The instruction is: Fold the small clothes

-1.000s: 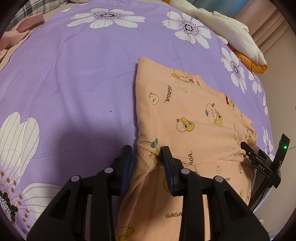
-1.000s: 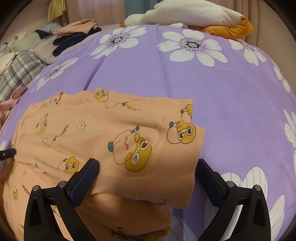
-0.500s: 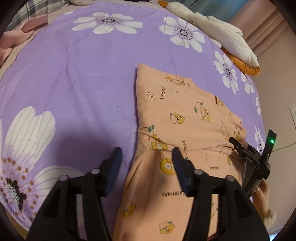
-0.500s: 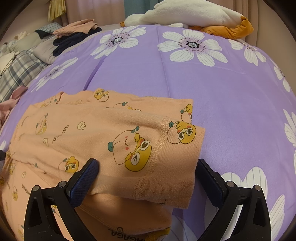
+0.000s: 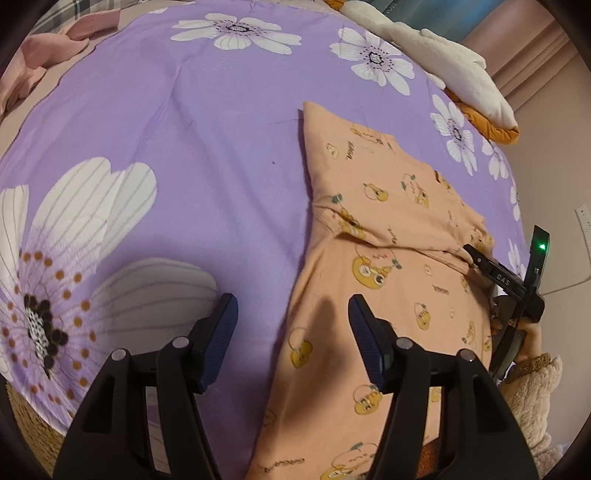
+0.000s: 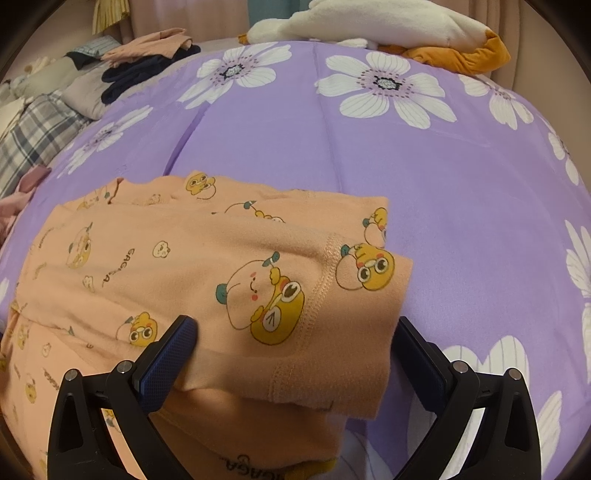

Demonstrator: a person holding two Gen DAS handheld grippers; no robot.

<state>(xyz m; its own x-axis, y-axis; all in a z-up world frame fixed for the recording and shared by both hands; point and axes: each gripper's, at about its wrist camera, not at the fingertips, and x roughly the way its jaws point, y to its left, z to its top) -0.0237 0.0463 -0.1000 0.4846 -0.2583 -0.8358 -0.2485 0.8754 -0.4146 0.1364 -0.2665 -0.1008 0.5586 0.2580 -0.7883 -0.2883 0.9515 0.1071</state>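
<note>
- The peach garment (image 5: 388, 236), printed with small yellow cartoon figures, is lying on the purple flowered bedspread (image 5: 207, 147), partly folded, with one sleeve laid back across the body.
- The left gripper (image 5: 293, 332) is hanging above the bed with its jaws apart; they have just been opening, and nothing is sitting between them except air over the garment's left edge and the bedspread below.
- One blue pad is hovering over the purple cloth, the other over the peach fabric, neither pressing on it.
- The right gripper (image 6: 291, 354) is standing wide, its two fingers flanking the folded sleeve's cuff (image 6: 354, 295); the left pad is just touching the fabric's edge, the right finger is partly hidden behind the cuff, so a firm grip is not showing.
- In the left wrist view that same gripper (image 5: 476, 254) is resting at the garment's right edge, a hand (image 5: 528, 354) in a fuzzy sleeve behind it.
- A white and orange plush (image 6: 399, 29) is lying at the far edge of the bed, and folded clothes (image 6: 147, 55) are piled beyond the far left corner.
</note>
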